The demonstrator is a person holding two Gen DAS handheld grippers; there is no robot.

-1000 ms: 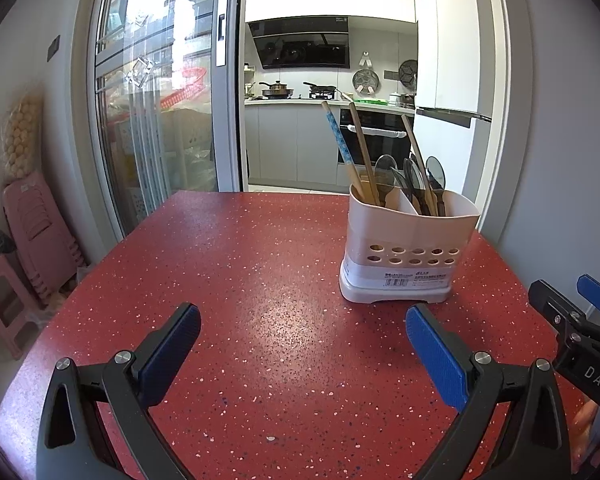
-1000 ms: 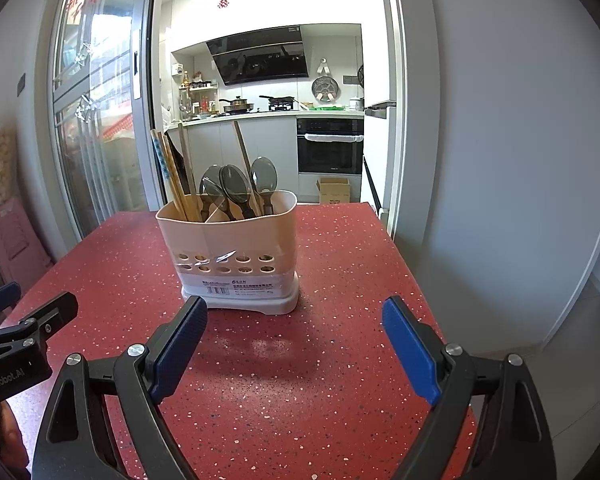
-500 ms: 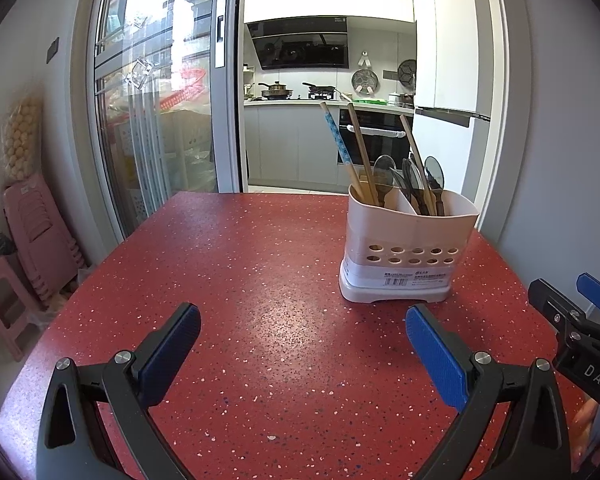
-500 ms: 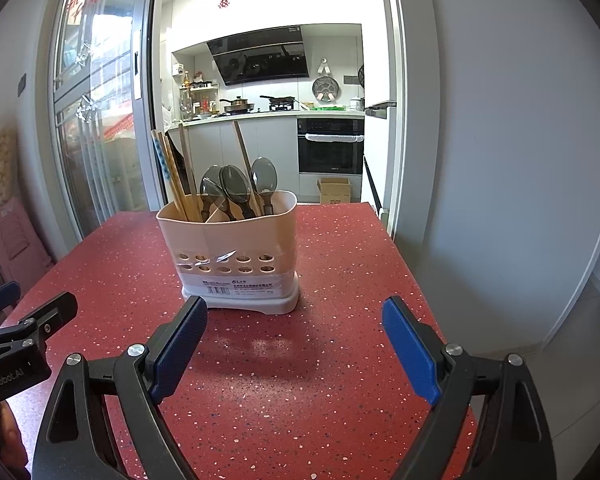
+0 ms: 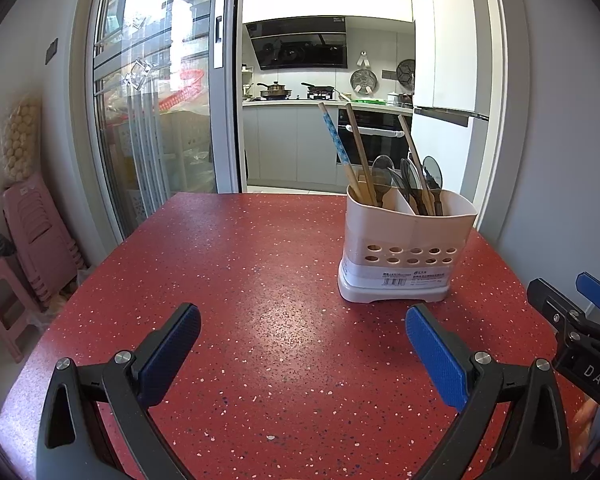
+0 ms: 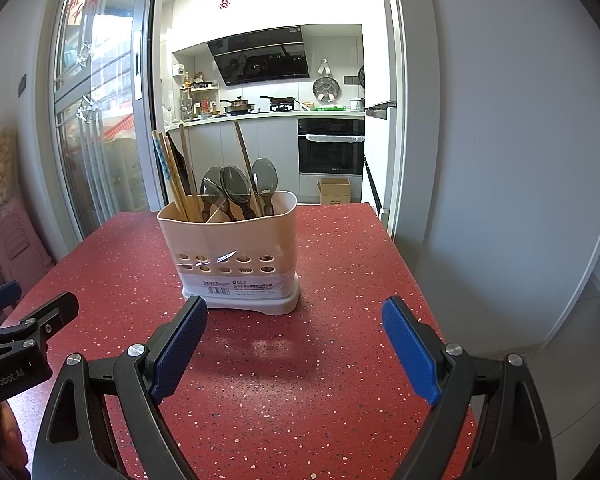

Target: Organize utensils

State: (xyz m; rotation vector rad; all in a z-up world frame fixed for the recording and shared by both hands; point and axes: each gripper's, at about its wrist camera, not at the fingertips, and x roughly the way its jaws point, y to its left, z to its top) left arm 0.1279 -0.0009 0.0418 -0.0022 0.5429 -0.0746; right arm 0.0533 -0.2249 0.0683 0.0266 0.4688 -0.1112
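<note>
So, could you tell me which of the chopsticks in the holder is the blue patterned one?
The leftmost chopstick in the holder; the others beside it are plain wood.

Spoon handles (image 6: pixel 236 210) hidden inside caddy (image 6: pixel 228 240), seemingly.

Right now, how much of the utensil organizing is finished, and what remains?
Done, it seems: the chopsticks stand in the left compartment of the holder, the spoons in the right one, with one wooden stick among them. In hand: nothing; the left gripper and right gripper are open. Left: perhaps that stick; no loose utensil shows on the table.
</note>
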